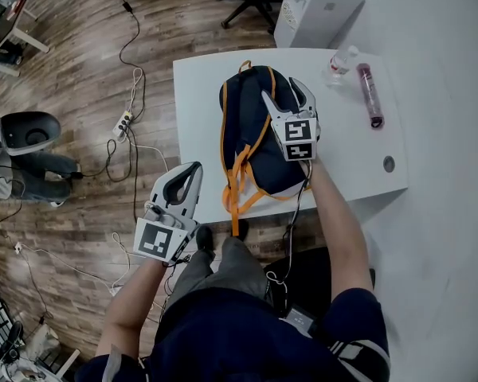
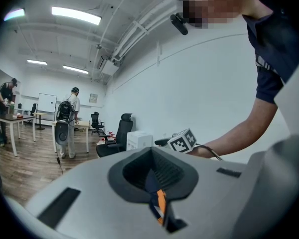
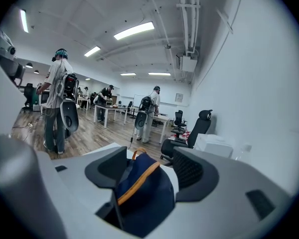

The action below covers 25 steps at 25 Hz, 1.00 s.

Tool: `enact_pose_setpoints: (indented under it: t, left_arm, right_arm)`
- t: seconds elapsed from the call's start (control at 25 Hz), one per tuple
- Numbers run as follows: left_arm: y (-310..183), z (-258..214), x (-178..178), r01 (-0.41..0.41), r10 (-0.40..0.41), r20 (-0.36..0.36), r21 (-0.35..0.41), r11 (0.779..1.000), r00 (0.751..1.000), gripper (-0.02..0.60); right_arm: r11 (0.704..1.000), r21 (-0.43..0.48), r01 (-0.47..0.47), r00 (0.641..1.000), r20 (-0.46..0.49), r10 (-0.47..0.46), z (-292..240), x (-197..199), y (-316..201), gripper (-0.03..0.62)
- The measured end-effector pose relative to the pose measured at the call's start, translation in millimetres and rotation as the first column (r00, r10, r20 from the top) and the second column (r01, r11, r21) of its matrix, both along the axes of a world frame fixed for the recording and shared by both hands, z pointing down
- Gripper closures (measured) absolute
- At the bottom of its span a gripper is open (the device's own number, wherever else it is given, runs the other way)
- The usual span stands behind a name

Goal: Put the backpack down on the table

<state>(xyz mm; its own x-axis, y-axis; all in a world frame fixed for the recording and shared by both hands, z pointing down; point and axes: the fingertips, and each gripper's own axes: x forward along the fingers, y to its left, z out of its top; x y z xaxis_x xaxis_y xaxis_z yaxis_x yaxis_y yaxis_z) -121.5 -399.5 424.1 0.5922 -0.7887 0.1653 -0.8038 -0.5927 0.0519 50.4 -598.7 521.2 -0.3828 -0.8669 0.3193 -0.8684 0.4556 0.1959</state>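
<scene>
right tool (image 1: 280, 87) jaws apart over backpack (image 1: 247, 126) on table (image 1: 195, 94); left tool (image 1: 196, 167) together.

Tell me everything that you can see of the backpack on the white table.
The backpack is dark navy fabric with orange piping, an orange loop at its far end and orange straps hanging over the near edge of the white table. It lies flat there. The right gripper is above it, jaws apart, with the pack's top showing between them, not clamped.
</scene>
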Motion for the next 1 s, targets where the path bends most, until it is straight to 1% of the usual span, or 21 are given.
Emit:
enact_pose_setpoints:
  t: [0.08,0.12,0.16,0.24,0.32,0.36,0.44,0.48,0.6,0.68,0.76,1.0]
  left_arm:
    - [0,0,2,-0.003,0.003,0.001,0.001,1.000,1.000,0.577]
    - [0,-1,2,-0.003,0.003,0.005,0.000,1.000,1.000,0.577]
    - [-1,-2,2,-0.002,0.002,0.012,-0.001,1.000,1.000,0.577]
    - [-1,-5,2,-0.004,0.004,0.018,0.001,1.000,1.000,0.577]
    - [1,-7,3,-0.012,0.011,0.005,0.014,1.000,1.000,0.577]
    - [1,-8,4,-0.013,0.013,0.002,0.019,1.000,1.000,0.577]
    - [0,-11,5,-0.014,0.014,-0.001,0.031,0.999,1.000,0.577]
    - [0,-13,6,-0.013,0.013,-0.001,0.038,0.999,1.000,0.577]
    - [2,-20,7,-0.010,0.010,-0.002,0.061,0.998,1.000,0.577]
    - [4,-23,4,-0.010,0.009,0.009,0.079,0.997,1.000,0.577]
    - [7,-29,2,-0.004,0.002,0.014,0.095,0.995,1.000,0.577]
    - [15,-40,-2,0.020,-0.023,0.020,0.134,0.991,1.000,0.577]
  right_arm:
    - [1.000,0.016,0.005,1.000,0.016,-0.005,-10,0,8,0.301]
    - [1.000,0.023,0.006,1.000,0.026,-0.007,-16,0,12,0.321]
    - [0.999,0.031,0.005,0.999,0.039,-0.006,-22,0,17,0.323]
    - [0.999,0.053,-0.002,0.998,0.064,-0.002,-35,1,28,0.349]
    - [0.996,0.083,-0.013,0.997,0.076,0.007,-46,3,39,0.428]
    - [0.995,0.096,-0.018,0.997,0.077,0.011,-52,4,45,0.449]
    - [0.993,0.116,-0.024,0.996,0.087,0.014,-62,6,56,0.457]
    - [0.992,0.126,-0.029,0.995,0.097,0.017,-66,7,62,0.471]
    - [0.988,0.150,-0.048,0.993,0.118,0.030,-79,12,80,0.547]
    - [0.986,0.159,-0.056,0.992,0.121,0.037,-88,14,92,0.572]
    - [0.985,0.164,-0.063,0.991,0.123,0.043,-96,15,104,0.586]
    - [0.982,0.163,-0.093,0.985,0.160,0.067,-112,16,141,0.595]
